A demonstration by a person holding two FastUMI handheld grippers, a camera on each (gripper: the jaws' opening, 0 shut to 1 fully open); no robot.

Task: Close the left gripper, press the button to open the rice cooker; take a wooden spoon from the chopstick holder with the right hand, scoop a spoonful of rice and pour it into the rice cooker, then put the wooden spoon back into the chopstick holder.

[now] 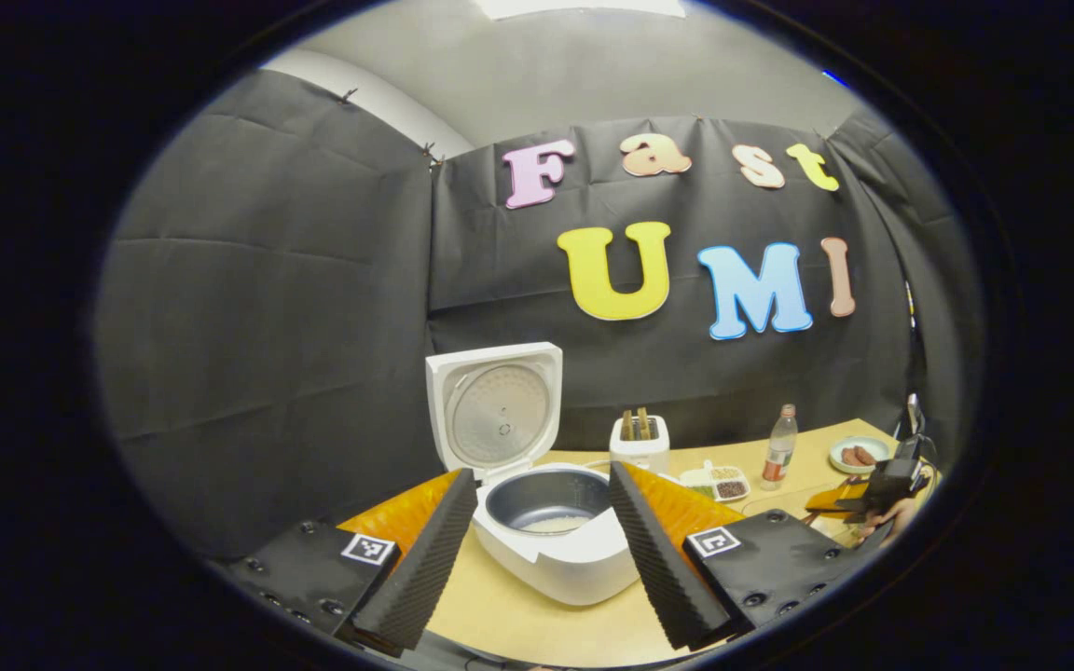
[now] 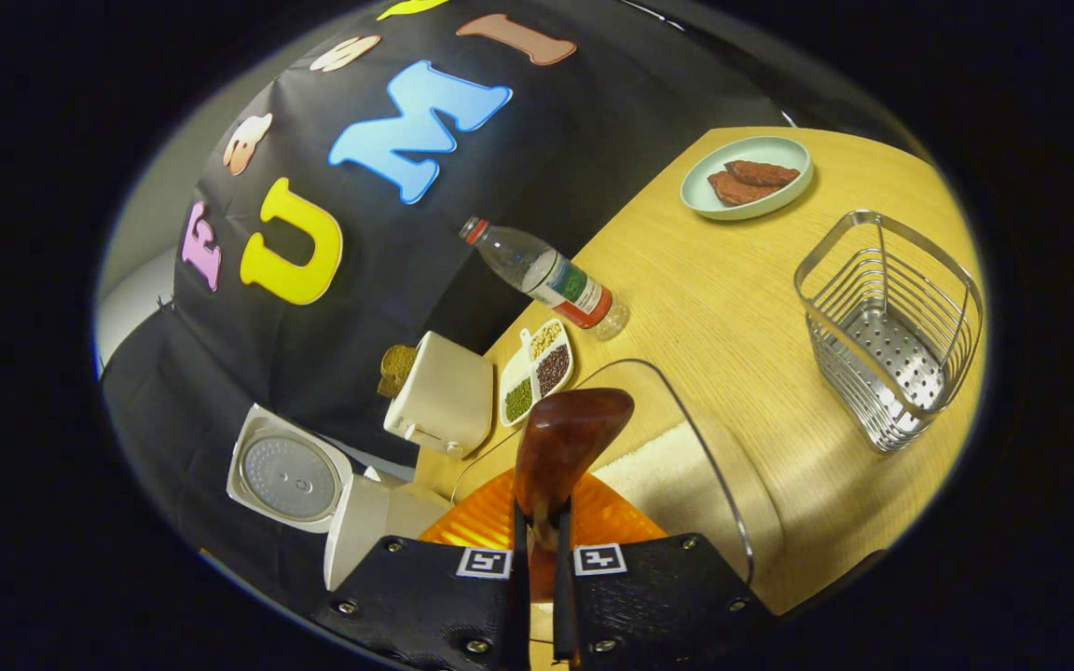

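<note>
While gripped, wooden spoon (image 2: 563, 445) points forward — bowl ahead.

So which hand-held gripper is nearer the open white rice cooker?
Left. The left hand-held gripper frames the open white rice cooker closely; the right hand-held gripper sits off to its side, holding the brown wooden spoon.

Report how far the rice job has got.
Done: the rice cooker stands open, lid up, some rice inside. In hand: the right gripper holds the wooden spoon over the clear rice container. Left: returning the spoon to the holder.
</note>
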